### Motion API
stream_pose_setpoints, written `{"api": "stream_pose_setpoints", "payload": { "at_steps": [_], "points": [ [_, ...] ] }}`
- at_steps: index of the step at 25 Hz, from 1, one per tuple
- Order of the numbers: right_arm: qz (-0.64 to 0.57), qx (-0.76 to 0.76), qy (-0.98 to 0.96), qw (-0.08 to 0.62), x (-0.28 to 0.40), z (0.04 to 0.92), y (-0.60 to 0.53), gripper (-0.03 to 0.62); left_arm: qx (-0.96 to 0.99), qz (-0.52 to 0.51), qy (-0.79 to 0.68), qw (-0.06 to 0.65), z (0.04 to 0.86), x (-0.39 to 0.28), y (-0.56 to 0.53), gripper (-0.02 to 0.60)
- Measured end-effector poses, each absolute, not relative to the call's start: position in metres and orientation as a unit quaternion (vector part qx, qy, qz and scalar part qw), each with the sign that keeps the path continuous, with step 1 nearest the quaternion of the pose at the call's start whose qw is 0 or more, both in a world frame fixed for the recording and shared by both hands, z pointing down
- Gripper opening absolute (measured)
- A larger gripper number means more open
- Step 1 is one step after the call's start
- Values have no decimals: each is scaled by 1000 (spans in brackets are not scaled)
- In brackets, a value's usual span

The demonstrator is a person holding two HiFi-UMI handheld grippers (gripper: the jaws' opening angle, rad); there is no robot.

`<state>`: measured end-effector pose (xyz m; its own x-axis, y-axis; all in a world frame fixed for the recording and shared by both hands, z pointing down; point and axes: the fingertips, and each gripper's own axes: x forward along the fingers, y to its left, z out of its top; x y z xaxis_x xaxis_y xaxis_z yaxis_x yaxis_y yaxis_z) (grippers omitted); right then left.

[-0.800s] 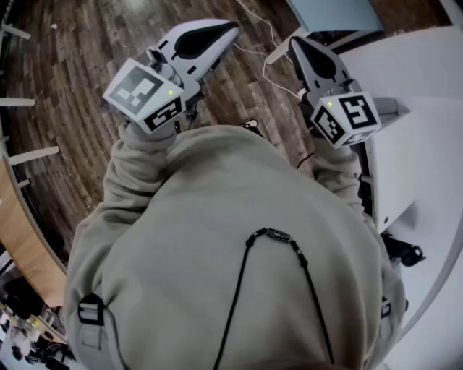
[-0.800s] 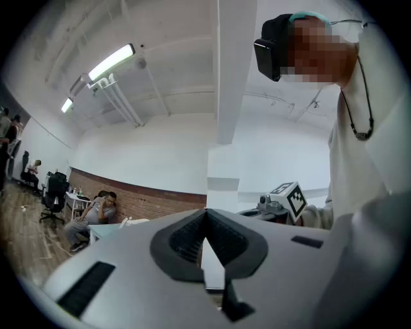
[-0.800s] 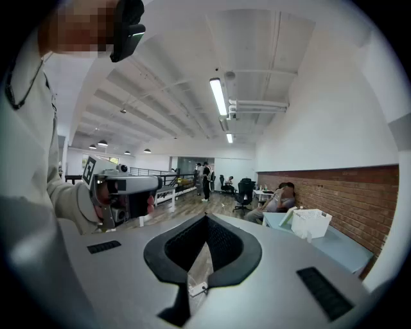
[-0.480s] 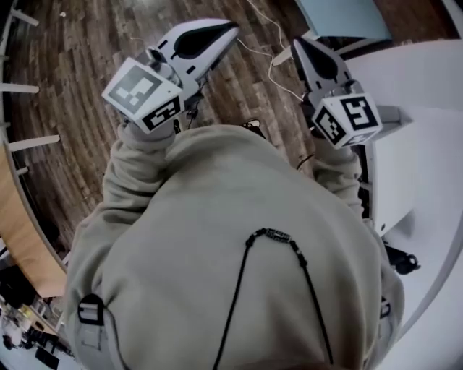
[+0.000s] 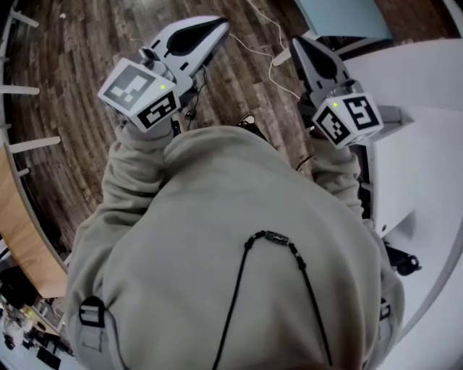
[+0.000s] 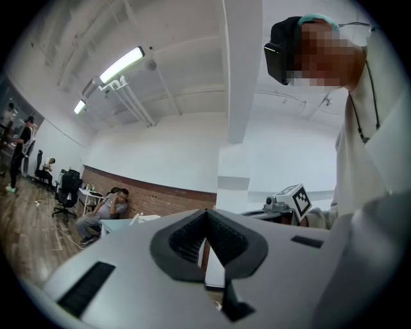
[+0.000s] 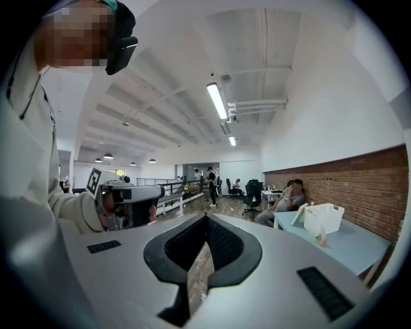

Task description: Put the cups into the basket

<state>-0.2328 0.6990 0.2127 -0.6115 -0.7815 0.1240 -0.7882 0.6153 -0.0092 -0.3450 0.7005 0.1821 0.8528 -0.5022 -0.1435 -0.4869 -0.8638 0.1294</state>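
No cup shows in any view. A white basket [image 7: 323,218] stands on a pale blue table [image 7: 350,241] far off by the brick wall. Both grippers are held up in front of the person's chest, over the wooden floor. My left gripper [image 5: 221,24] is shut, its jaws meeting tip to tip with nothing between them [image 6: 207,213]. My right gripper [image 5: 295,42] is also shut and empty [image 7: 205,217]. Each gripper's marker cube appears in the other's view, the right one [image 6: 294,201] and the left one [image 7: 95,182].
A white table [image 5: 416,72] lies at the right in the head view, with the pale blue table [image 5: 336,13] beyond it. White cables [image 5: 264,40] trail on the floor. A seated person [image 6: 103,212] and office chairs [image 7: 252,194] are in the background.
My left gripper has shifted a little to the left and up. The right gripper has barely moved. Both stay shut.
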Motion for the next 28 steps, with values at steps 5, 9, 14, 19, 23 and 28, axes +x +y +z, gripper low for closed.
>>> {"api": "stream_pose_setpoints", "payload": {
  "at_steps": [5, 9, 14, 19, 23, 28],
  "points": [
    [30, 441, -896, 46, -216, 212, 686, 12, 971, -76, -225, 43, 184, -314, 693, -3],
    [37, 436, -898, 41, -201, 212, 671, 14, 971, -67, -222, 57, 194, -287, 664, -3],
    [50, 408, -911, 24, -171, 211, 649, 12, 969, -71, -227, 67, 184, -258, 636, -3],
    [76, 416, -906, -10, -123, 213, 617, 12, 965, -60, -240, 82, 187, -232, 604, -3],
    [82, 425, -901, -27, -76, 212, 595, 12, 965, -51, -244, 79, 186, -201, 573, -3],
    [102, 441, -891, -34, -17, 227, 578, 12, 962, -46, -248, 102, 191, -169, 544, -3]
  ]
}}
